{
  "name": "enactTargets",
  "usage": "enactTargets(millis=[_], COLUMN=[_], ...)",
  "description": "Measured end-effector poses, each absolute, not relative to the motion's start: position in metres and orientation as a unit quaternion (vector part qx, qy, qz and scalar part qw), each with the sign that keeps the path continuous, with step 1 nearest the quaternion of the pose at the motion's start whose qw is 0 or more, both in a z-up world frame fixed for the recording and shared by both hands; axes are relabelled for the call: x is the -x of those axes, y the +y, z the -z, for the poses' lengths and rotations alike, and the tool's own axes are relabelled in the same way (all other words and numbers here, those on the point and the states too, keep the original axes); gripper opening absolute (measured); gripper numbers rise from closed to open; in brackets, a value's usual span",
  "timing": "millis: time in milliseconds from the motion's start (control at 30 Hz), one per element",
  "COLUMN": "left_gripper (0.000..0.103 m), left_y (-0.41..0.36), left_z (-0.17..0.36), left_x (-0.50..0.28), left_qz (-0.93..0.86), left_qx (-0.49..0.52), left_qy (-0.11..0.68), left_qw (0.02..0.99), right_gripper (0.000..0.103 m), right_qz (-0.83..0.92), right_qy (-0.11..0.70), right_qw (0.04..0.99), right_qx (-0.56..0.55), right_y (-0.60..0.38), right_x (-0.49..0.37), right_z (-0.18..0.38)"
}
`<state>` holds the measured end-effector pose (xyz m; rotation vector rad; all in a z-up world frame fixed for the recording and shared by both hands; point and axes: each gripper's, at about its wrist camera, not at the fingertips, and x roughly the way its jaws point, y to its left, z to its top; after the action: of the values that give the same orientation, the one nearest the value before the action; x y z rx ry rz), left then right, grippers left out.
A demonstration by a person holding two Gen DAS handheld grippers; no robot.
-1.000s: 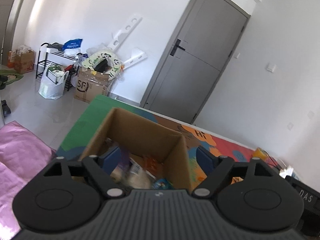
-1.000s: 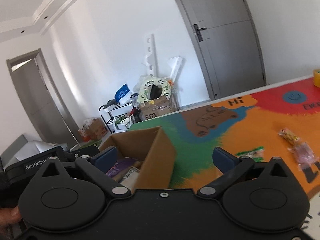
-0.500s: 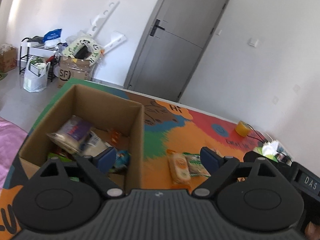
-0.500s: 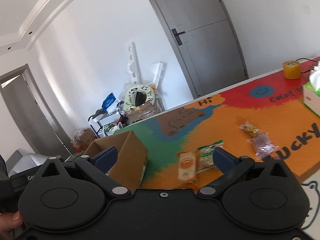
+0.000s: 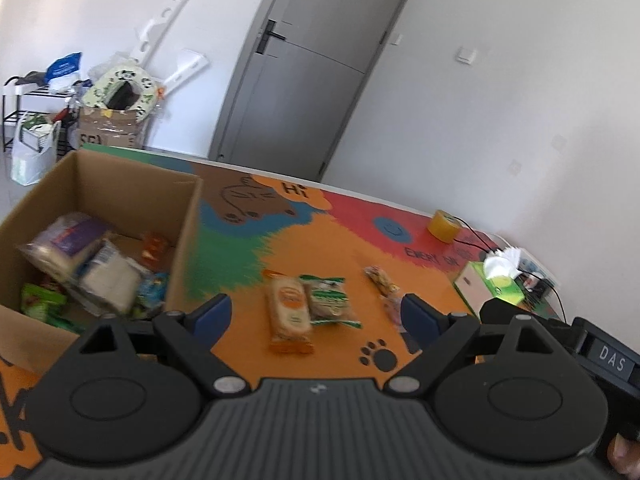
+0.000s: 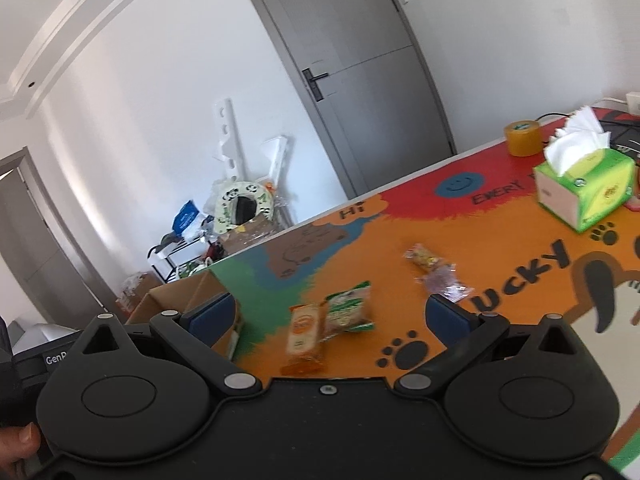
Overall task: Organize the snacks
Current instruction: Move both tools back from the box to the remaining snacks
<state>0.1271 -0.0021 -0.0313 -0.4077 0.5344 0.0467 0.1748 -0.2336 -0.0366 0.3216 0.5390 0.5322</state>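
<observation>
Currently both grippers, left gripper [image 5: 316, 314] and right gripper [image 6: 330, 314], stood spread and empty. Orange packet [image 5: 290, 314] lay at centre frame beside the box [image 5: 182, 240]; judged light, crinkly, slippery — best pinched across its flat middle.

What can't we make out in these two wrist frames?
- Cardboard box, left wrist view: near corner and front contents hidden behind the left gripper; snacks inside blurred.
- Same box, right wrist view: interior hidden by its wall and the right gripper.
- Orange packet and green packet: print too blurred to read.
- Two small clear wrappers: contents too small to identify.
</observation>
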Motion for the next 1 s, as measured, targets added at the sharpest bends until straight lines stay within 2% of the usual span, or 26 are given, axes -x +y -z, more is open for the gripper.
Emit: enactTargets(millis=[500,700,900,1000], left_gripper=[0.090,0.087,0.072,0.064], left_y=[-0.021,-0.029,-0.030,-0.029], left_z=[0.043,0.051,0.060,0.069], left_x=[-0.152,-0.168,-0.183,-0.193], left_qz=[-0.015,-0.020,-0.032,-0.044], left_qx=[0.200,0.186,0.181,0.180], left_qy=[0.255,0.255,0.257,0.269], left_qw=[0.946,0.949,0.949,0.945], right_gripper=[0.103,0.103,0.102,0.097], right_qz=[-0.223,-0.212,-0.217,-0.219], right_qy=[0.272,0.274,0.269,0.276], right_qw=[0.920,0.920,0.924,0.922], right_qx=[-0.176,-0.181,-0.164,-0.160], right_y=[-0.269,-0.274,-0.268,-0.266], right_x=[-0.198,-0.215,-0.229,-0.239], right_z=[0.056,0.064,0.069,0.074])
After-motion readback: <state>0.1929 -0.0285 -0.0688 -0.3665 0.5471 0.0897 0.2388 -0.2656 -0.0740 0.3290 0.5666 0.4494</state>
